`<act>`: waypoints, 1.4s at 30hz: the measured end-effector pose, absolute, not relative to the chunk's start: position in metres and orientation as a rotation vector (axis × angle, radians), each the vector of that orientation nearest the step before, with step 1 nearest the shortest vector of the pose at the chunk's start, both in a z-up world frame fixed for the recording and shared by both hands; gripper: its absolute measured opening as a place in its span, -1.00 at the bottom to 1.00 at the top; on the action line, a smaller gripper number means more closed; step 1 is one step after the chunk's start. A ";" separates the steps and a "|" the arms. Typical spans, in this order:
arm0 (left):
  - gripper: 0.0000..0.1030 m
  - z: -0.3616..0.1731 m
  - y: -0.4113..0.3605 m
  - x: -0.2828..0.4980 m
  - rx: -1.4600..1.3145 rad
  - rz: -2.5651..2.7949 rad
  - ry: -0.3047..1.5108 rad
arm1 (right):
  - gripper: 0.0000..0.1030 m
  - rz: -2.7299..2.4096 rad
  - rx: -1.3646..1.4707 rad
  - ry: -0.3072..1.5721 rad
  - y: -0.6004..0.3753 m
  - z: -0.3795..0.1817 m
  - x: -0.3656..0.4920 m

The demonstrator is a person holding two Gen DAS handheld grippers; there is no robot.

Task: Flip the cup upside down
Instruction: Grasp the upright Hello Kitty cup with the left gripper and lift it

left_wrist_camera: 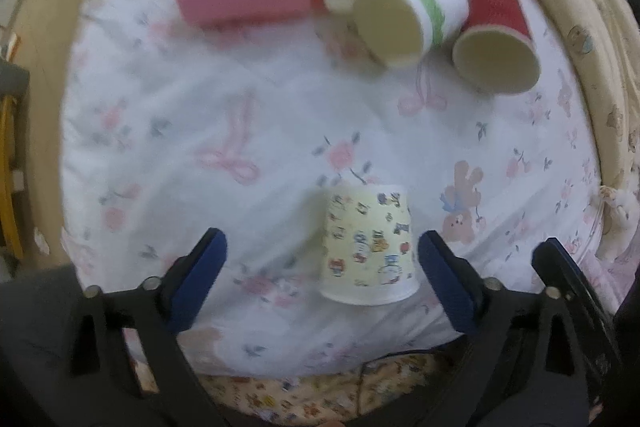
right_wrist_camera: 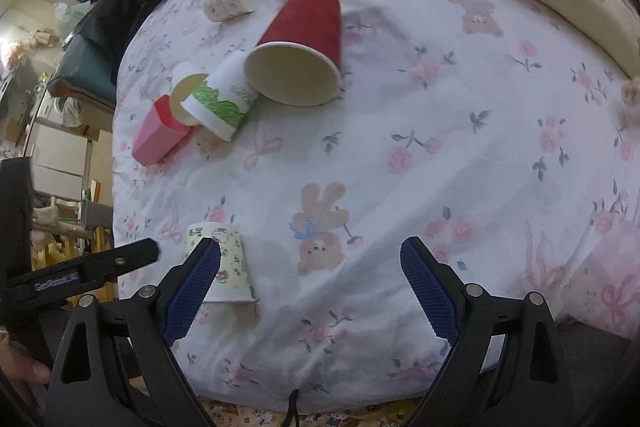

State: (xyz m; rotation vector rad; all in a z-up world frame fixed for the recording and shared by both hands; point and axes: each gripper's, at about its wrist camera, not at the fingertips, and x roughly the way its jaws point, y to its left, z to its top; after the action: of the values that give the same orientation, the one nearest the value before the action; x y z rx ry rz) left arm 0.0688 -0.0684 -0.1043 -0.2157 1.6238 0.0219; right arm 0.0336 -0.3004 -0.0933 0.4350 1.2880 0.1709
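Left gripper point(left_wrist_camera: 322, 269) open, patterned cup point(left_wrist_camera: 368, 245) upside down between fingers

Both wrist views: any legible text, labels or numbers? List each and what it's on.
No text reads clearly in either view.
Green-banded white cup: faint greenish lettering on the white part, too small and blurred to read.
Left claw body: a small label strip, unreadable.
Cartoon-print cup: only pictures can be made out; any lettering is too small to tell.
Red cup and pink cup: no print visible.
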 end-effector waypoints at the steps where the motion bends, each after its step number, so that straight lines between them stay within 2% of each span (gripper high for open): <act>1: 0.76 -0.111 -0.071 0.070 -0.236 0.023 1.650 | 0.82 0.169 0.444 1.286 -0.303 -0.093 0.033; 6: 0.69 -0.125 -0.080 0.078 -0.255 0.043 1.681 | 0.82 0.176 0.471 1.276 -0.306 -0.091 0.033; 9: 0.57 -0.135 -0.080 0.082 -0.290 0.065 1.715 | 0.82 0.187 0.485 1.263 -0.307 -0.088 0.033; 19: 0.54 -0.162 -0.077 0.088 -0.356 0.131 1.788 | 0.82 0.199 0.530 1.248 -0.312 -0.085 0.034; 24: 0.06 -0.173 -0.078 0.088 -0.370 0.126 1.821 | 0.82 0.210 0.538 1.245 -0.311 -0.084 0.034; 26: 0.04 -0.174 -0.077 0.087 -0.387 0.132 1.828 | 0.82 0.212 0.537 1.244 -0.311 -0.084 0.034; 32: 0.02 -0.153 -0.075 0.088 -0.397 0.106 1.766 | 0.82 0.211 0.538 1.243 -0.311 -0.084 0.034; 42: 0.02 -0.086 -0.030 0.055 -0.309 0.011 1.594 | 0.82 0.224 0.491 1.256 -0.299 -0.087 0.035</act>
State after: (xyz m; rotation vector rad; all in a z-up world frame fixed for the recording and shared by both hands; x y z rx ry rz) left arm 0.0552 -0.0296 -0.0857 -0.3088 1.5936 0.0114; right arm 0.0351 -0.2992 -0.0869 0.4913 1.2560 0.2241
